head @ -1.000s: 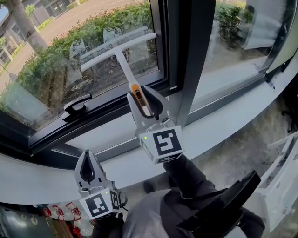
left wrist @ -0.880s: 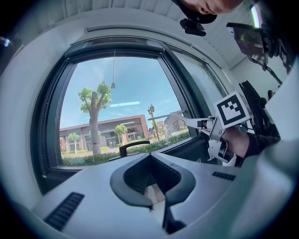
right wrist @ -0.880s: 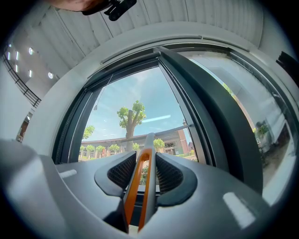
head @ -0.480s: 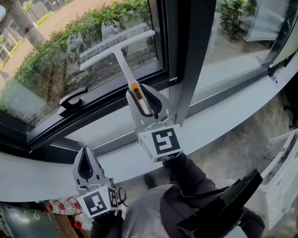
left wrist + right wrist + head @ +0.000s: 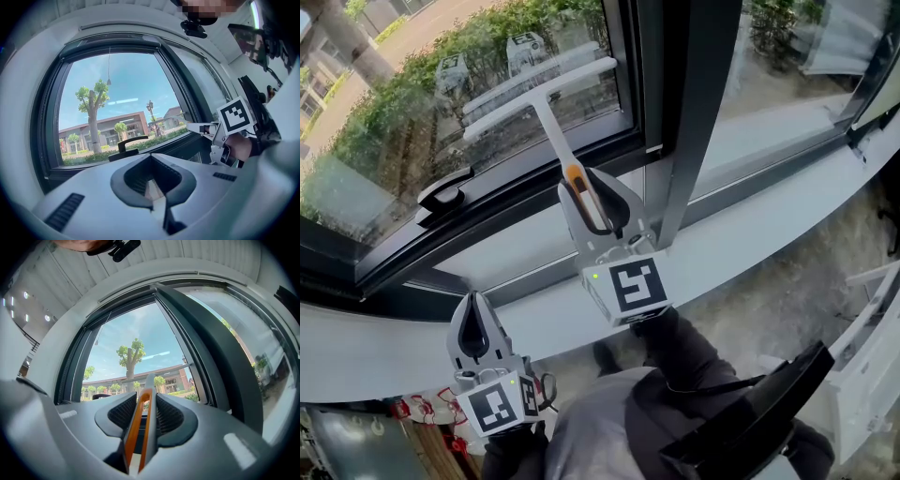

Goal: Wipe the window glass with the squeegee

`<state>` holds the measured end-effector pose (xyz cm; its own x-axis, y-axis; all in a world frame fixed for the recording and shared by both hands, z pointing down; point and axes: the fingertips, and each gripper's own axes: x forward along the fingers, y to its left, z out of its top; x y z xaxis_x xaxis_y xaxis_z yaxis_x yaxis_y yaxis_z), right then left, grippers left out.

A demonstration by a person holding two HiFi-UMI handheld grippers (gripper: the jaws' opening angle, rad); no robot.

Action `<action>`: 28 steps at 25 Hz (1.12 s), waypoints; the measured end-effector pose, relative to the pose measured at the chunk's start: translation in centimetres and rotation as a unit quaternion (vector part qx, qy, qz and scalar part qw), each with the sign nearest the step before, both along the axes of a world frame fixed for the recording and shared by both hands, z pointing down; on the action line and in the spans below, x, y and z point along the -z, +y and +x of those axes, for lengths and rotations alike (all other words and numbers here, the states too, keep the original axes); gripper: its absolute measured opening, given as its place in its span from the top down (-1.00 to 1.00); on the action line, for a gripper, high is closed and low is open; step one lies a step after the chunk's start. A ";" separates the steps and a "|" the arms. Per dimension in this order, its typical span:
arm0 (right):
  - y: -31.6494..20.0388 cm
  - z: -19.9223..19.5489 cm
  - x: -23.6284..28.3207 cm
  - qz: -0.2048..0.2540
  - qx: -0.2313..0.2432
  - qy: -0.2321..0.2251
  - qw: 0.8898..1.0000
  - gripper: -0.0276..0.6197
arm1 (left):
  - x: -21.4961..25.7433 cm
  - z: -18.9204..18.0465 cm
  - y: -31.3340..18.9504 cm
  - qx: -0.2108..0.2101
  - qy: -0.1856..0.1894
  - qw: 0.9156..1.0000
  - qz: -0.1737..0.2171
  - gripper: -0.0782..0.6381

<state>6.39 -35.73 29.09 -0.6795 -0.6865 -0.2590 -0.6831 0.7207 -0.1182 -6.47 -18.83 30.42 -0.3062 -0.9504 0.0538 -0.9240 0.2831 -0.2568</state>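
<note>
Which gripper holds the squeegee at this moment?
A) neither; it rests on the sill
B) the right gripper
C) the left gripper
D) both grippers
B: the right gripper is clamped on the orange-striped handle of the squeegee, while the left gripper sits lower down, its jaws together with nothing between them.

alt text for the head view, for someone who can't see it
The right tool grips a white squeegee by its handle, with the blade against the window glass. The left tool hangs shut and empty below the white sill.
</note>
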 end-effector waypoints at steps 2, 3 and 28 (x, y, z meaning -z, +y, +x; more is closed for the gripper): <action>0.0 0.1 -0.5 -0.002 0.000 0.000 1.000 0.51 | -0.1 0.0 -0.2 -0.001 -0.001 1.000 -0.002 0.79; 0.0 0.1 -0.6 -0.003 0.000 0.000 1.000 0.51 | -0.2 0.0 -0.2 -0.001 -0.002 1.000 -0.003 0.79; 0.0 0.1 -5.2 -0.040 0.012 0.014 0.999 0.52 | -1.5 0.5 -0.8 0.001 -0.002 1.000 -0.026 0.79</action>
<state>6.53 -35.68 34.33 -0.7021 -0.6880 -0.1837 -0.6699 0.7256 -0.1570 -5.92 -19.62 31.88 -0.3085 -0.9458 0.1017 -0.9225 0.2714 -0.2745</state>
